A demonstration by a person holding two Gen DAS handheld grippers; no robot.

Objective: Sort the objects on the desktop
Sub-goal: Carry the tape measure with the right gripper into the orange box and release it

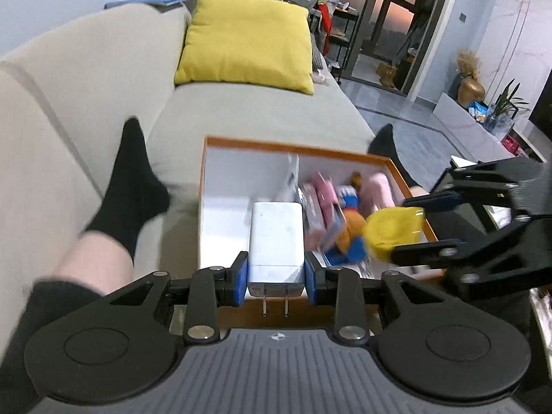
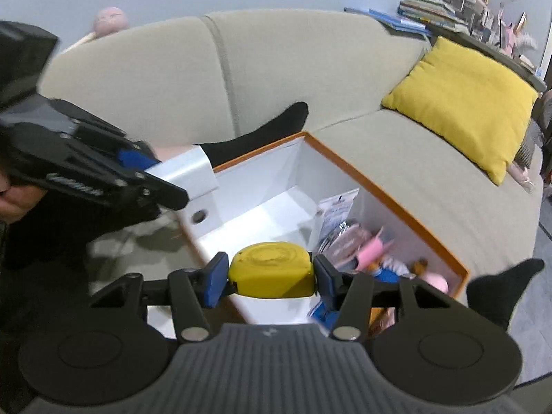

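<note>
Left wrist view only: left gripper clamped on a white charger, blue pads on both its sides, the two plug prongs pointing back toward the camera. Charger hangs over the near-left part of the orange-rimmed box that sits on the beige sofa. Right gripper comes in from the right of this view, clamped on the yellow tape measure above the box's right rim (motion-blurred).

Right wrist view only: tape measure sits square between the right gripper pads, both touching, over the near edge of the box. Left gripper enters from the left, the charger sticking out past its fingers above the box's left corner. This view also shows the white box floor under the tape measure is bare, which the left view hides behind the charger.

Both views: pink packets and a small blue-and-orange doll piled in the box's right half. Yellow cushion further along the sofa; a black-socked foot on either side of the box.
</note>
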